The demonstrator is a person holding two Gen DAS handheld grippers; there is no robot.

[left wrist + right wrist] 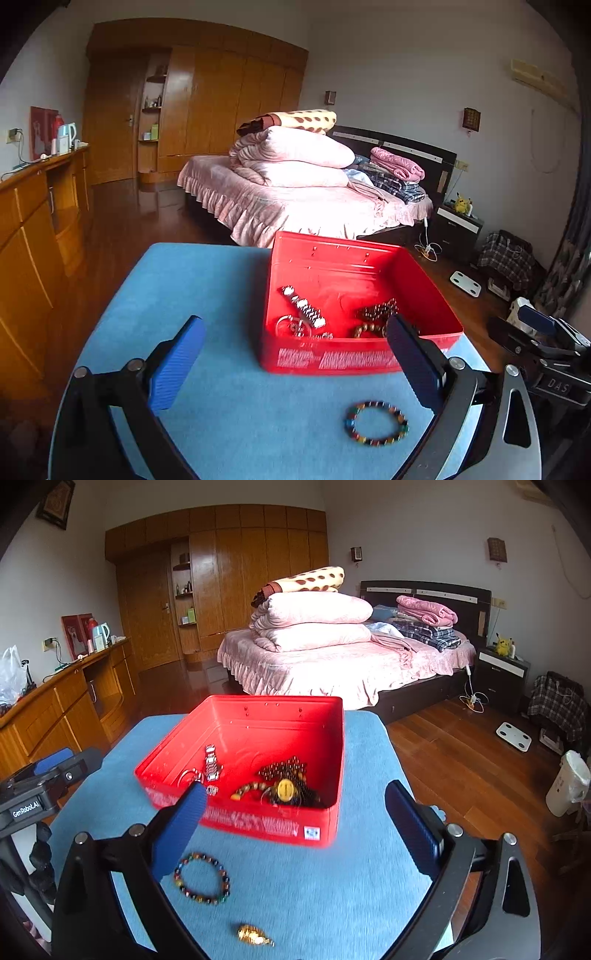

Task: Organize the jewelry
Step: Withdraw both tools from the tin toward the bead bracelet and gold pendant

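A red box (354,356) (258,827) stands open on the blue-topped table (192,280) (332,886). Inside lie a silver watch (303,308) (211,764), a metal ring (286,325), dark bead strands (378,310) (284,771) and a piece with a yellow disc (285,789). A multicoloured bead bracelet (376,422) (202,878) lies on the table in front of the box. Nearer still lies a small gold piece (253,935). My left gripper (295,354) is open and empty, short of the box. My right gripper (295,823) is open and empty too.
The table's edges drop to a wooden floor (461,760). A bed (332,664) with folded bedding stands beyond, a wooden sideboard (66,701) on the left, a white bin (567,782) on the right. The other gripper (539,332) (40,775) shows at each view's side.
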